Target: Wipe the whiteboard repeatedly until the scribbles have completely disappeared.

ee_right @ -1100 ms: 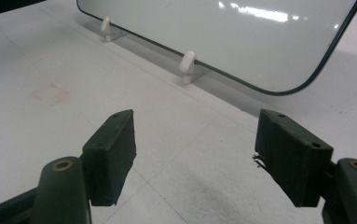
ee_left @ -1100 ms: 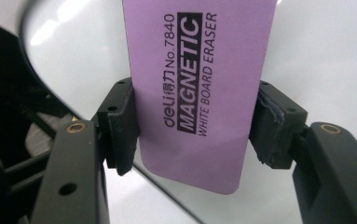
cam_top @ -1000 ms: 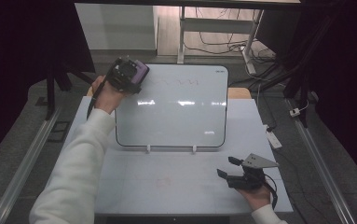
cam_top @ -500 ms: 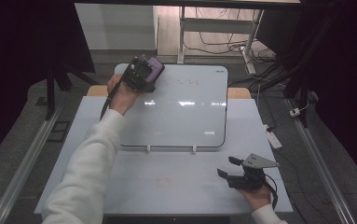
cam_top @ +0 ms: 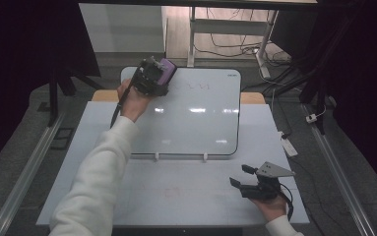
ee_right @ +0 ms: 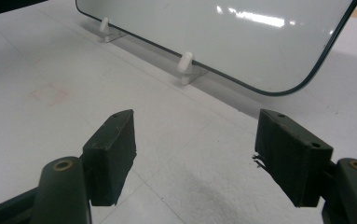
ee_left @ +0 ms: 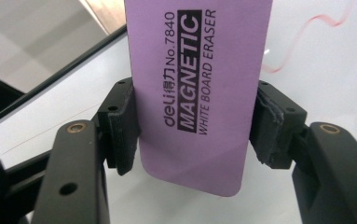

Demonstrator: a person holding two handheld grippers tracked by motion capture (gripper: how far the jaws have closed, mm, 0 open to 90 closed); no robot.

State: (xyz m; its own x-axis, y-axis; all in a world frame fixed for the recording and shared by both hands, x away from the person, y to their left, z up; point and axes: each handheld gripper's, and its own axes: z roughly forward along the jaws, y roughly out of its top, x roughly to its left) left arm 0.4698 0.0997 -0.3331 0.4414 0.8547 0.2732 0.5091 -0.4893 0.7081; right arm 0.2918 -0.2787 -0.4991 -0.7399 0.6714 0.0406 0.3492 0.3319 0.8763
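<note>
While the right tool rests spread and empty on the white table, the left tool pinches a flat purple rectangular whiteboard eraser across its width, its long axis running away along the jaws.

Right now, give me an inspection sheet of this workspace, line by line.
Surface: white table top, with faint reddish smudges near the front.
Job's things: whiteboard propped on two small white pegs; faint red marks near its top edge; purple magnetic eraser over the board's top left part.
Clutter: nothing seen on the table.
Grippers: left gripper shut on the eraser; right gripper open with nothing between the jaws, low over the table's front right.
Cables: a black cable trails from the left gripper; loose cables on the floor behind.
Surroundings: dark curtains, metal floor rails, a white desk frame beyond.
</note>
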